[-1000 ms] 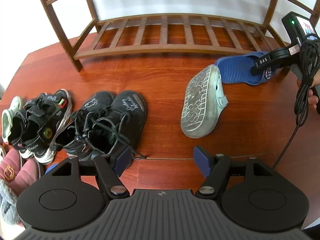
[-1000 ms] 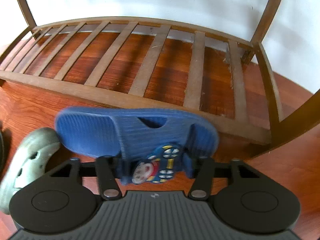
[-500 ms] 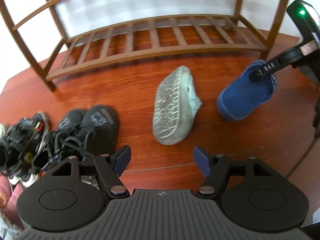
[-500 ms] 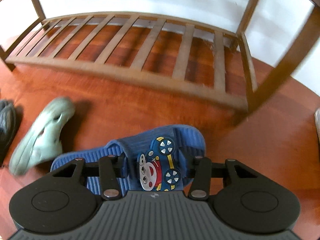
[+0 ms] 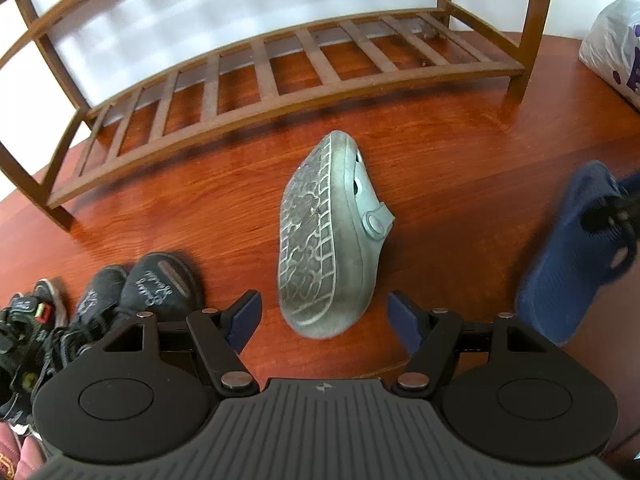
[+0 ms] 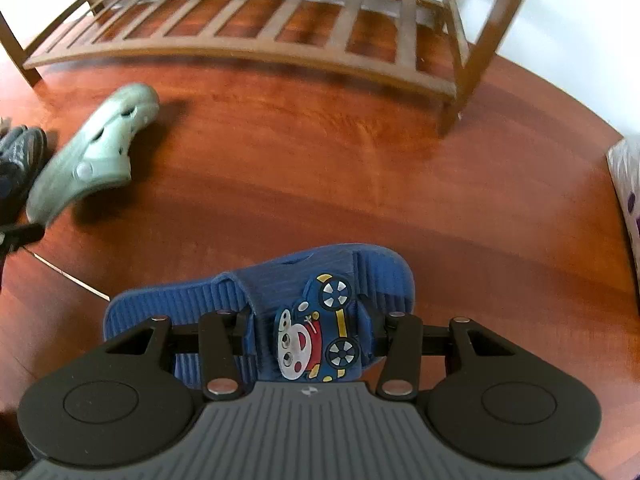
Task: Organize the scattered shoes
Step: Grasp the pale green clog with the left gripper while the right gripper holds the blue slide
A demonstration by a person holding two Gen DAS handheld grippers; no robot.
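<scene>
Green clog (image 5: 332,240) on its side; wooden rack (image 5: 280,80) behind

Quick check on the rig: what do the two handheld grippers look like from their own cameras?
Both look alike: a ribbed dark grey body, two round black side housings, black linkage arms with silver pivot screws. The left gripper has dark blue finger pads. The right gripper's pads are mostly hidden. No sleeve or cable shows.
</scene>
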